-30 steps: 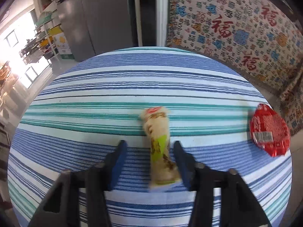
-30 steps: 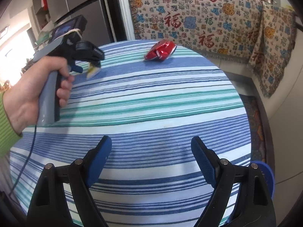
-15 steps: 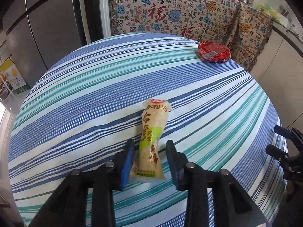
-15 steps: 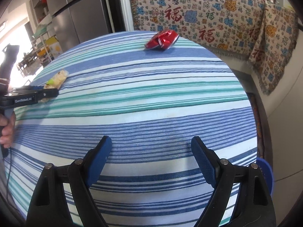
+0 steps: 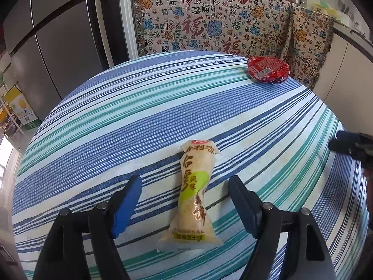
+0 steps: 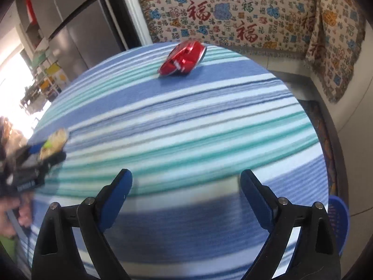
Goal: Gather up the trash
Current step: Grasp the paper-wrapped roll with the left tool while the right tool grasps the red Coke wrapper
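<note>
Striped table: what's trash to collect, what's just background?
For the job:
- cream snack wrapper, lying between the opening left gripper jaws, untouched
- red foil lid at the far edge
- right gripper, opening, nothing between its jaws

Lying about:
- patterned throw
- fridge
- blue basket, purpose unclear

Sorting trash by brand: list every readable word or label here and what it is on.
"福": large red character, repeated on the patterned woven cloth behind the table.
Long cream-and-green snack wrapper: printed Chinese characters, too distorted to read reliably.
Round red foil lid: white label, too small.
</note>
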Action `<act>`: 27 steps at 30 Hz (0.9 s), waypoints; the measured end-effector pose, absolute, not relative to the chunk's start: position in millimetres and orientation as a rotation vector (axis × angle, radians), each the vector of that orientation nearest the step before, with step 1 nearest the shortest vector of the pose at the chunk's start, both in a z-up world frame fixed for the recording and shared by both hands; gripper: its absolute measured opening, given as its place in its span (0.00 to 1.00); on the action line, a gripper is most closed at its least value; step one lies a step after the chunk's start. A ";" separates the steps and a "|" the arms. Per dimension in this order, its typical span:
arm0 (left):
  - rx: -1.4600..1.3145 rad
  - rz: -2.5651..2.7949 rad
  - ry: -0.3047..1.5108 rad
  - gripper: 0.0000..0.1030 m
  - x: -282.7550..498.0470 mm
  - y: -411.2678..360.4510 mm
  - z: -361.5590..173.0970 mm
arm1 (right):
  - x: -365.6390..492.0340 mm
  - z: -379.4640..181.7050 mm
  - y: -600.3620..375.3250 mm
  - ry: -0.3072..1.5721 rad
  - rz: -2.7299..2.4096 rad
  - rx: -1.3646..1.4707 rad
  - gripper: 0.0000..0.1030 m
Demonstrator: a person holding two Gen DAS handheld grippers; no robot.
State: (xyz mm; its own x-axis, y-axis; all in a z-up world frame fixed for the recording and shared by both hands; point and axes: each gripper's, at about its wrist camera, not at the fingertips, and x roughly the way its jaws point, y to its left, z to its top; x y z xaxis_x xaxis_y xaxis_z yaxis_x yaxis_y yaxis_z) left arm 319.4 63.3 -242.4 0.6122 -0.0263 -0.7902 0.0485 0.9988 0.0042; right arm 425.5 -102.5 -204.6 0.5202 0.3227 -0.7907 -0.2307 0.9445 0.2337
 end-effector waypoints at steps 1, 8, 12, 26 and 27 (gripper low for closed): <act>0.027 -0.043 0.911 0.77 319.1 63.8 -242.2 | 439.5 -200.4 -102.7 0.953 0.321 0.138 0.92; 0.025 -0.045 0.911 0.77 319.3 64.6 -242.1 | 531.0 -187.2 -90.8 0.920 0.267 0.359 0.91; 0.023 -0.046 0.911 0.77 319.2 64.7 -242.0 | 562.8 -204.8 -104.0 0.963 0.222 0.533 0.70; 0.004 -0.055 0.907 0.76 315.7 66.1 -240.3 | 415.1 -150.6 -107.2 0.836 0.351 0.291 0.34; -0.009 -0.064 0.904 0.76 313.4 67.7 -239.5 | 396.2 -150.4 -109.4 0.826 0.345 0.256 0.34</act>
